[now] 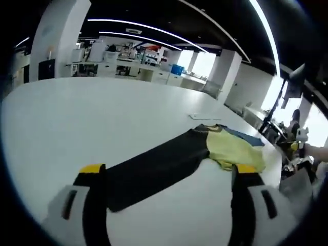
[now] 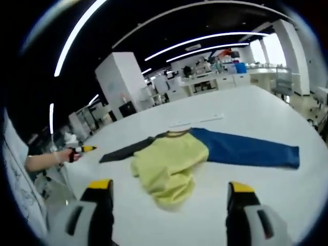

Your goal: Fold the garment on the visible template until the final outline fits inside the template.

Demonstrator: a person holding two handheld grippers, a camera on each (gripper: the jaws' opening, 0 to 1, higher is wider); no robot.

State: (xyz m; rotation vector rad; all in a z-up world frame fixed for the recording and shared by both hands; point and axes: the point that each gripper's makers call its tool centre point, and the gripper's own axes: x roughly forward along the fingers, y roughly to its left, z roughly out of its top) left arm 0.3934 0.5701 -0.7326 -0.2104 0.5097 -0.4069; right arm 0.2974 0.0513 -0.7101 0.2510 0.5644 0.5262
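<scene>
A long-sleeved garment lies on the white table (image 1: 77,118). Its crumpled yellow body (image 1: 233,149) has a black sleeve (image 1: 154,169) stretched toward my left gripper (image 1: 169,171), which is open, the sleeve's end lying on the table between its jaws. A blue sleeve (image 1: 243,136) shows behind the body. In the right gripper view the yellow body (image 2: 169,161) is bunched in the middle, with the blue sleeve (image 2: 246,148) flat to the right and the black sleeve (image 2: 123,149) to the left. My right gripper (image 2: 169,187) hangs open just short of the yellow hem. The left gripper (image 2: 83,149) shows at the left, in a hand.
A thin pale strip (image 2: 197,121) lies on the table beyond the collar. The rounded table edge (image 1: 279,164) runs close past the garment, with a person (image 1: 302,136) and dark equipment beyond it. Desks and pillars fill the far room.
</scene>
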